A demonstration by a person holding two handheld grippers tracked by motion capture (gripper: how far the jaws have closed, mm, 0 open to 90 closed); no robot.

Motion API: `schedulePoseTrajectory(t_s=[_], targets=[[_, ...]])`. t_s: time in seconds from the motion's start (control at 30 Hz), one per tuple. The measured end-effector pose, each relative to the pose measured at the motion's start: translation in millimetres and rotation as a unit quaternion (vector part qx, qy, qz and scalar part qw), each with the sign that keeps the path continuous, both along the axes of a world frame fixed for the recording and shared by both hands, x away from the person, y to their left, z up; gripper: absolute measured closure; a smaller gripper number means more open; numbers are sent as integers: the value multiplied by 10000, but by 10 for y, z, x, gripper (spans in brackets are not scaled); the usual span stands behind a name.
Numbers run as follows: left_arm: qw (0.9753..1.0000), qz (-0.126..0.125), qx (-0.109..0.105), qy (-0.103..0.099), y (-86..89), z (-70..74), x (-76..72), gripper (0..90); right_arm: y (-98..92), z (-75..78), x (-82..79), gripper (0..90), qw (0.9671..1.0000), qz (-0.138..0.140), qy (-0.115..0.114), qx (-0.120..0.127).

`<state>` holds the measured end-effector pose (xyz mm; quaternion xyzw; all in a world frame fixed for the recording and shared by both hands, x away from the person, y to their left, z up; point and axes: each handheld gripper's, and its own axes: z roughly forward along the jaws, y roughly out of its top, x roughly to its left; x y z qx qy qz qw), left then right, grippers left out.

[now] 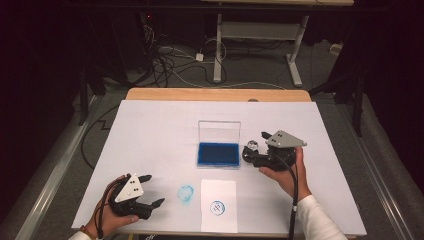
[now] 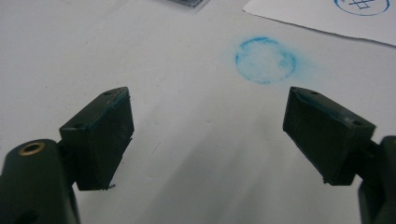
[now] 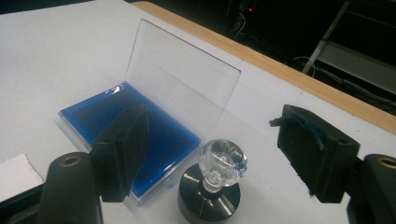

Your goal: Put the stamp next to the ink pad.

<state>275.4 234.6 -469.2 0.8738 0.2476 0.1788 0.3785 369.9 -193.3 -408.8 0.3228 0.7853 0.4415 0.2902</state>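
Note:
A blue ink pad (image 1: 217, 154) lies in a clear case with its lid (image 1: 219, 130) standing upright, mid-table. Just right of it stands a round black stamp with a clear knob (image 1: 251, 148) (image 3: 219, 161). My right gripper (image 1: 256, 148) (image 3: 212, 140) is open, its jaws either side of the stamp's knob without touching it. The ink pad (image 3: 135, 123) sits behind its left jaw. A white paper (image 1: 218, 205) bearing a blue stamp mark (image 1: 217, 207) lies at the front edge. My left gripper (image 1: 151, 190) (image 2: 208, 126) is open and empty at the front left, facing a blue ink ring (image 2: 265, 60) (image 1: 186, 193).
A white sheet (image 1: 150, 135) covers the wooden table (image 1: 200, 93). Beyond the far edge are cables on the floor (image 1: 170, 65) and a desk frame (image 1: 260, 35). The paper's corner (image 2: 322, 16) lies past the ink ring in the left gripper view.

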Motion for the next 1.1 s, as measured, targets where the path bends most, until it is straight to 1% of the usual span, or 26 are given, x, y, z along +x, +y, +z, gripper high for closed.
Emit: schedulePoseTrajectory(t_s=[0.07, 0.13, 0.23, 0.3, 0.47, 0.53, 0.6, 0.77, 1.1], targets=[[10000, -9, -9, -5, -7, 5, 0, 157, 2, 8, -23, 251, 10000, 9, 3, 3], [10000, -4, 19, -52, -15, 11, -7, 157, 4, 22, -46, 244, 10000, 43, -20, 0], [9999, 57, -21, -110, -6, 26, -12, 158, 3, 51, -75, 237, 10000, 38, -58, 14], [9999, 81, -46, -93, 4, 26, -6, 159, 4, 64, -87, 227, 10000, 19, -78, -47], [10000, 51, -6, -63, -1, 13, -1, 159, -2, 79, -111, 203, 9999, -26, -110, -59], [10000, 42, 3, -56, -2, 11, -1, 159, -1, 86, -125, 202, 9999, 0, -116, -73], [10000, 43, -8, -45, 3, 12, -1, 159, 14, 94, -145, 200, 9998, -28, -157, -131], [10000, 35, 15, -37, 6, 11, -4, 159, 31, 114, -197, 201, 9995, -3, -238, -186], [10000, 30, 18, -34, 14, 15, -9, 159, 75, 153, -286, 204, 9991, 120, -304, -275]])
